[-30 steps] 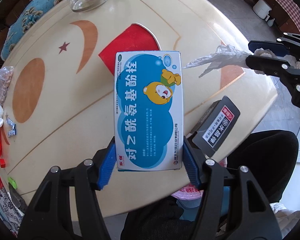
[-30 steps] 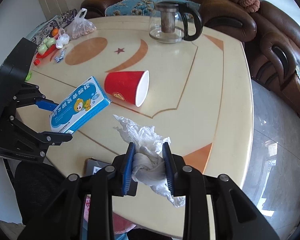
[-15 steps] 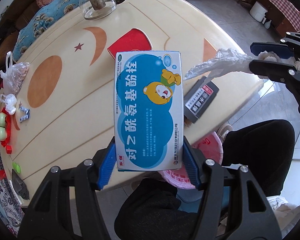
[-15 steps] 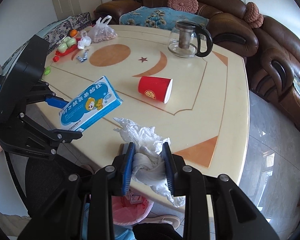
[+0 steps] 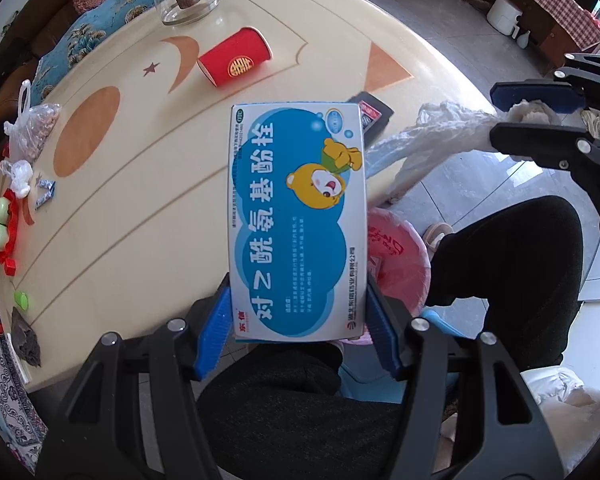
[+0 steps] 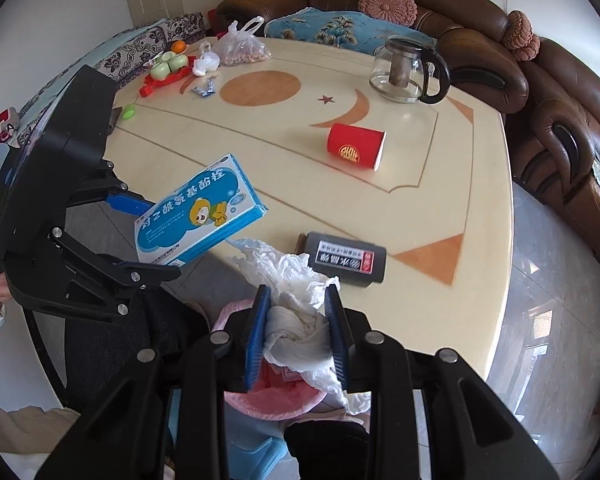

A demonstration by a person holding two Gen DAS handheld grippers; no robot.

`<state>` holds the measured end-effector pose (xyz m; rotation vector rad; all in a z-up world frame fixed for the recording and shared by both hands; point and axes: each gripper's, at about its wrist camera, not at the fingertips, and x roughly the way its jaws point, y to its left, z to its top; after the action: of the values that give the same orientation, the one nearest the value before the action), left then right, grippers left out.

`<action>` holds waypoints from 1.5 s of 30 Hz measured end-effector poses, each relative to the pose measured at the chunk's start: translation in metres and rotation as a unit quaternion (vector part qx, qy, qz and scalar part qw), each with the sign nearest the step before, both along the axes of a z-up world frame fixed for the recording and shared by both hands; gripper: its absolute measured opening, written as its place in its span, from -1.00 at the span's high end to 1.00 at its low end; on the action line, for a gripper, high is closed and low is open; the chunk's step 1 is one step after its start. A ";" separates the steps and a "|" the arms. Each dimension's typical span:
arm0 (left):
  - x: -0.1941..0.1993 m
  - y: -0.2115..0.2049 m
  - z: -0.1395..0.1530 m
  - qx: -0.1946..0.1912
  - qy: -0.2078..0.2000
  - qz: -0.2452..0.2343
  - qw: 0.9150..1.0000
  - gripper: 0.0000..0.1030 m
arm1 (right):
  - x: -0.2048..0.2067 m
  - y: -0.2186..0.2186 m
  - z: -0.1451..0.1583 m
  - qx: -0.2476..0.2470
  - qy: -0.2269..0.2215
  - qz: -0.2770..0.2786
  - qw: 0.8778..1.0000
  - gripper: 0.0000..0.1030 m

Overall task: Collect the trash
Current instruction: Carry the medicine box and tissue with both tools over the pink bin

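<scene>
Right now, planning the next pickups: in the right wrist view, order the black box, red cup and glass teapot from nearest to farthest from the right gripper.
1. Black box, just ahead at the table's near edge.
2. Red cup, on its side mid-table.
3. Glass teapot, at the far edge by the sofa.

**What sits on our round table**

We see a cream round table with orange inlays. We take the red paper cup, lying on its side near the middle, as our landmark. Behind it, toward the sofa, stands a glass teapot. In front of it, near the table's edge, lies a black box. Far to its left we find a bag of nuts, a small white bag, green cups on a red tray, wrapped candies and a green cap
</scene>
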<state>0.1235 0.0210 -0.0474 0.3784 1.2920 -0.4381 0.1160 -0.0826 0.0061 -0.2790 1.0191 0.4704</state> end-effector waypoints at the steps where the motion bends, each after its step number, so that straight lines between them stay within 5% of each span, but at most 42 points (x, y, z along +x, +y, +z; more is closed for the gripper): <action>1: -0.006 -0.001 -0.002 -0.002 0.001 -0.002 1.000 -0.17 | -0.006 0.002 -0.003 0.000 0.004 0.003 1.000 0.45; 19: -0.051 -0.013 -0.064 0.003 0.029 -0.027 0.999 -0.17 | -0.051 0.010 -0.072 -0.003 0.073 0.007 0.997 0.45; 45: -0.046 -0.035 -0.170 0.002 0.108 -0.040 0.993 -0.17 | -0.035 -0.005 -0.176 -0.026 0.128 -0.009 0.991 0.45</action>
<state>0.0777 -0.0140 -0.2171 0.3952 1.4923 -0.5566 0.0812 -0.0875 -0.1700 -0.2592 1.2837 0.4715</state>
